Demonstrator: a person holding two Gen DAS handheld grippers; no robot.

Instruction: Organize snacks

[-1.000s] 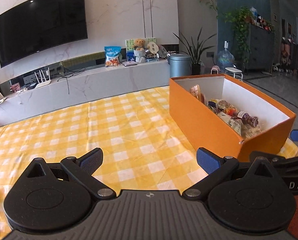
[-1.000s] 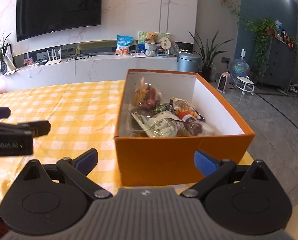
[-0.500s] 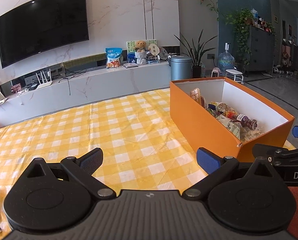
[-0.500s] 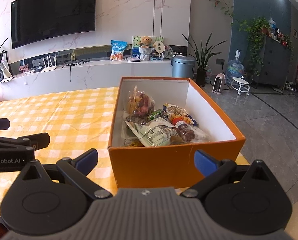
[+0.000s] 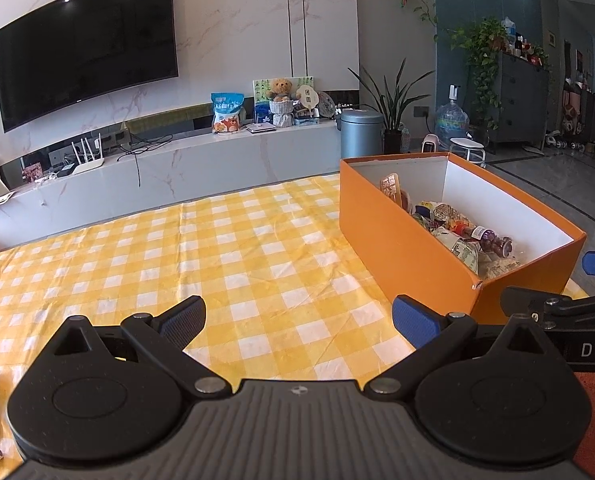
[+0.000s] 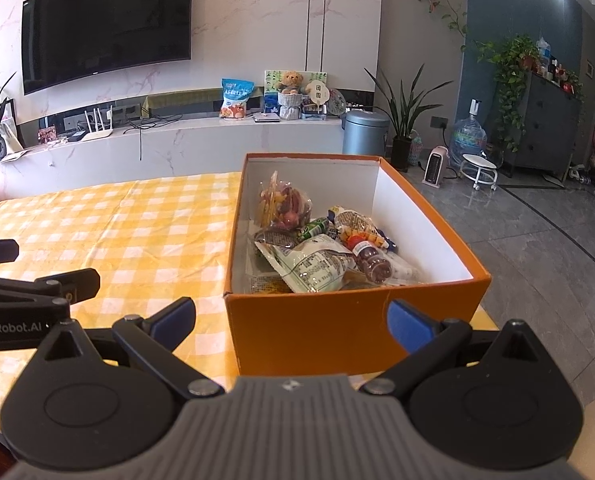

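yellow checked table [image 5: 257, 256] carries an orange box [image 6: 349, 332].

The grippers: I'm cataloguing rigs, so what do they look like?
Both the left gripper and right gripper have black linkage arms on round pivot discs, blue-padded fingers and a ribbed grey body. White side lettering reads "DAS" and "enRobot.AI".

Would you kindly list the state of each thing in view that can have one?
Left gripper: open, empty.
Right gripper: open, empty.
Orange box: lid off, upright on the table, holding snacks.
Snack packets: piled inside the box.
Small bottle: lying on its side, cap on.
Television: screen dark.
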